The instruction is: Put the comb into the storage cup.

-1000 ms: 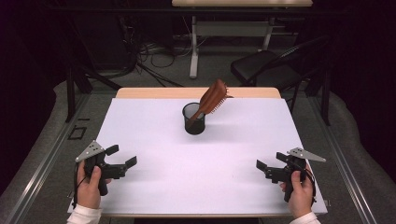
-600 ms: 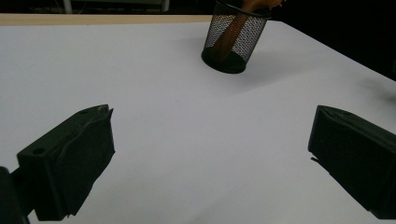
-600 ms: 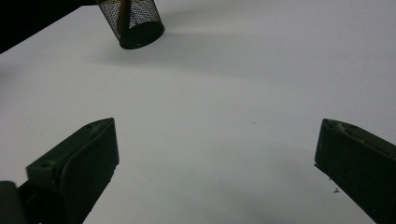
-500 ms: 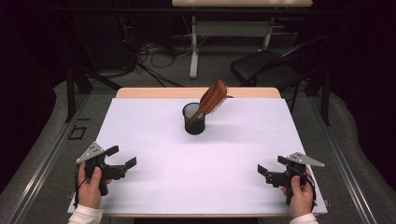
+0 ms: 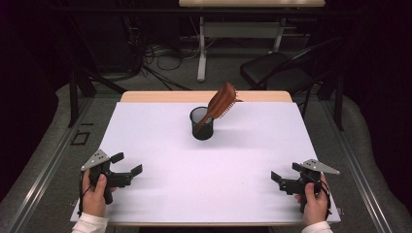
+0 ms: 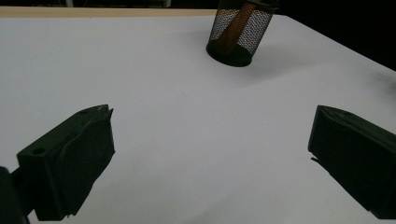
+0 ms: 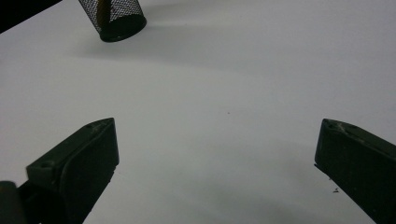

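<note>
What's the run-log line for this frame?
left gripper: open, idle | right gripper: open, idle | brush: leaning in cup | table: white

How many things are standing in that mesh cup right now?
1. A brown hairbrush stands handle-down in the black mesh cup at the middle of the table's far half, leaning right over the rim. The cup's floor is hidden, so something small could lie there.
</note>
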Demonstrator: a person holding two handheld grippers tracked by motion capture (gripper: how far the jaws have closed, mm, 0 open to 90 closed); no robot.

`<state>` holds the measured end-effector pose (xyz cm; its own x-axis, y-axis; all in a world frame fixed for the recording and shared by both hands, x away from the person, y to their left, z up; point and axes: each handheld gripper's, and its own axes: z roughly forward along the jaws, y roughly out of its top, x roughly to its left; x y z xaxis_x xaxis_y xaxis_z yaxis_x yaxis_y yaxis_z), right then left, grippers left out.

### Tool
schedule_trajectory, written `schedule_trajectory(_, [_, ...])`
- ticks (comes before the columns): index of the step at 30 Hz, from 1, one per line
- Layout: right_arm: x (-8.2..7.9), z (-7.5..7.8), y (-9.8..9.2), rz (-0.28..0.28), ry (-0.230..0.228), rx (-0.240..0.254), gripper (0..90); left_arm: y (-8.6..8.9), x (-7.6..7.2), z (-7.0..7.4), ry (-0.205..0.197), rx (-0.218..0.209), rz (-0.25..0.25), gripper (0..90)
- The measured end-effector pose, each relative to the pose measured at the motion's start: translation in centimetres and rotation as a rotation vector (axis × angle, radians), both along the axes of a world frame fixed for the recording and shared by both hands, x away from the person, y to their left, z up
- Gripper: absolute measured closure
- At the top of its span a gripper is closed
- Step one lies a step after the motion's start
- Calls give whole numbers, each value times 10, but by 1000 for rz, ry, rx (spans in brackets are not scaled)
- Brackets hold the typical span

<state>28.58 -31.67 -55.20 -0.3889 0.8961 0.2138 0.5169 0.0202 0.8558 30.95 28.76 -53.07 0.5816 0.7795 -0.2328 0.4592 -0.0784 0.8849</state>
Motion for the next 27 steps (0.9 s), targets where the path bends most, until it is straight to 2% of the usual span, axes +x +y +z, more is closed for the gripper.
schedule_trajectory(14, [2, -2, -9, -16, 20, 8, 0, 2, 1, -3, 6, -3, 7, 6])
schedule_trajectory(15, [3, -4, -9, -20, 9, 18, 0, 2, 1, -3, 6, -4, 7, 6])
schedule_trajectory(16, [3, -3, -9, -18, 23, 13, 0, 2, 1, -3, 6, -4, 7, 6])
schedule_trajectory(27, [3, -4, -10, -16, 30, 14, 0, 2, 2, -4, 12, -1, 8, 6])
